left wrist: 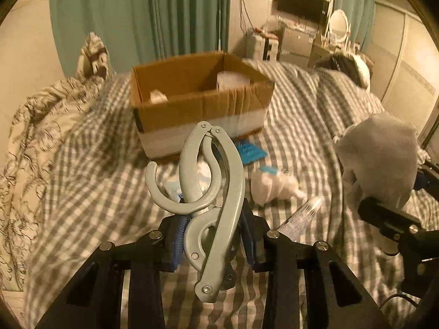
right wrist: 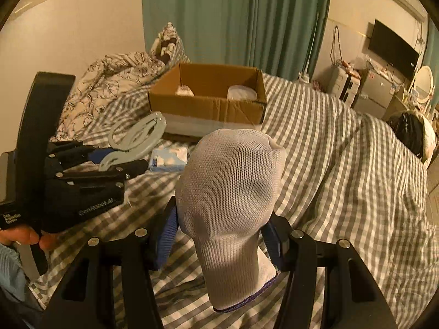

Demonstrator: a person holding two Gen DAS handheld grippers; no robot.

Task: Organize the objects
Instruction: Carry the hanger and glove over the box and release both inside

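Note:
My left gripper (left wrist: 211,240) is shut on a grey folding plastic hanger (left wrist: 208,181), held above the checked bed; it also shows in the right wrist view (right wrist: 137,139). My right gripper (right wrist: 219,235) is shut on a white knitted glove (right wrist: 230,192), which shows grey at the right in the left wrist view (left wrist: 381,159). An open cardboard box (left wrist: 197,109) stands on the bed ahead of both grippers, with white items inside (right wrist: 241,91). On the bed before the box lie a blue packet (left wrist: 252,150), a white bag (left wrist: 274,185), a tube (left wrist: 301,216) and a tissue pack (right wrist: 170,157).
A rumpled patterned duvet (left wrist: 41,126) lies left of the box. Green curtains (right wrist: 233,19) hang behind it. A black-and-white bundle (right wrist: 414,134) lies at the bed's far right. A TV (right wrist: 392,52), a mirror and cabinets stand by the far wall.

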